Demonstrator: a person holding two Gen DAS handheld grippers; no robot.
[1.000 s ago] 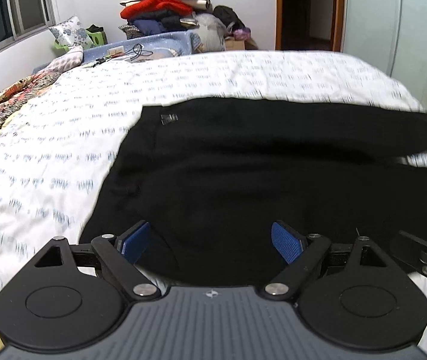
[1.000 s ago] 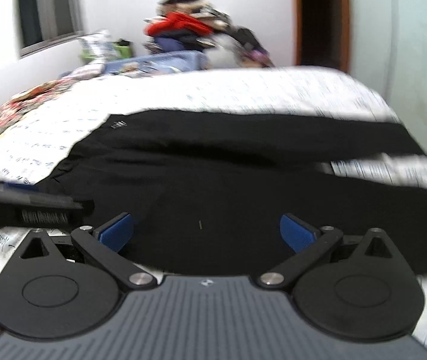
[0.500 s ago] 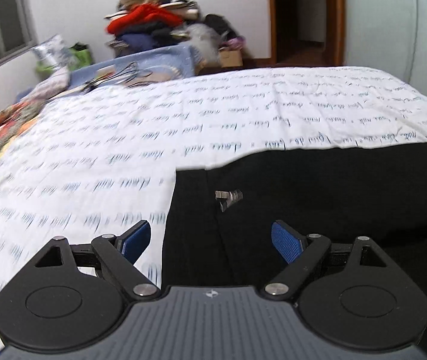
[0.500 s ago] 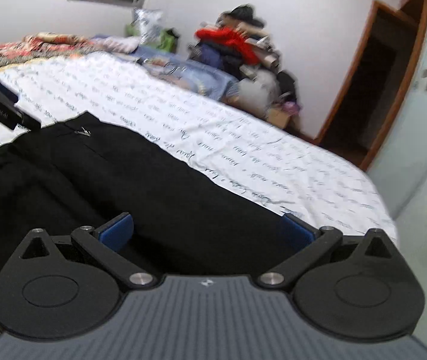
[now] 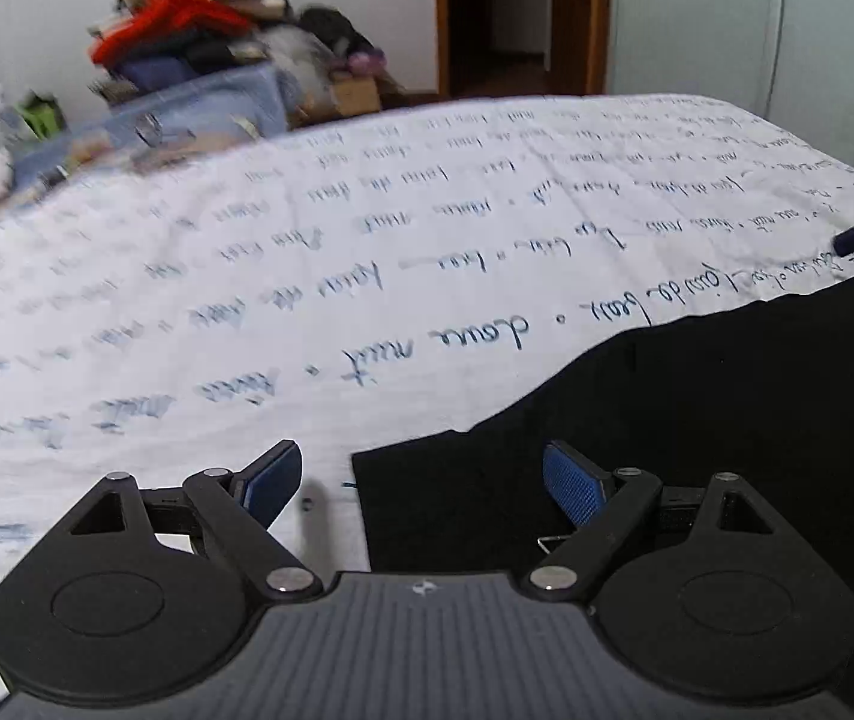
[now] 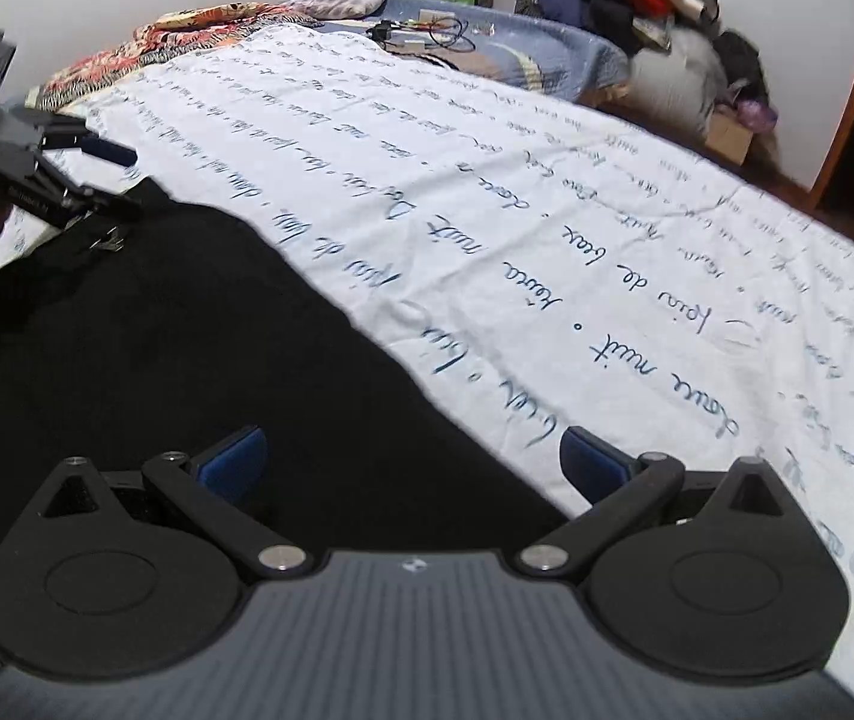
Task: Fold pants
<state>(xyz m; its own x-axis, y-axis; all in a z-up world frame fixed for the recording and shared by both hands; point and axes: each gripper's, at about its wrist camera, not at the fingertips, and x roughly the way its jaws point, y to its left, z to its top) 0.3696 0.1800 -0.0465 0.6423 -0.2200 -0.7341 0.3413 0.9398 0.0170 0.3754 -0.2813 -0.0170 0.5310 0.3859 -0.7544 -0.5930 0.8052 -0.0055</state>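
Pants [image 5: 697, 420]: black, flat on printed bedsheet [image 5: 307, 300]
Left gripper [image 5: 421, 480]: jaws wide apart, straddling a pants corner, gripping nothing
Right gripper [image 6: 412, 456]: spread wide over the pants' edge, empty

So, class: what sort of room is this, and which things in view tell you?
Most likely a bedroom: a bed with a script-printed sheet, black pants spread on it, and a heap of clothes by the far wall.

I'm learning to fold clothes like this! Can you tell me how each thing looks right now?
Black pants: spread flat on the bed, not yet folded.
Left tongs: open, over the pants' corner, holding nothing.
Right tongs: open, over the pants' far edge, holding nothing.
Bedsheet: spread out, lightly wrinkled.
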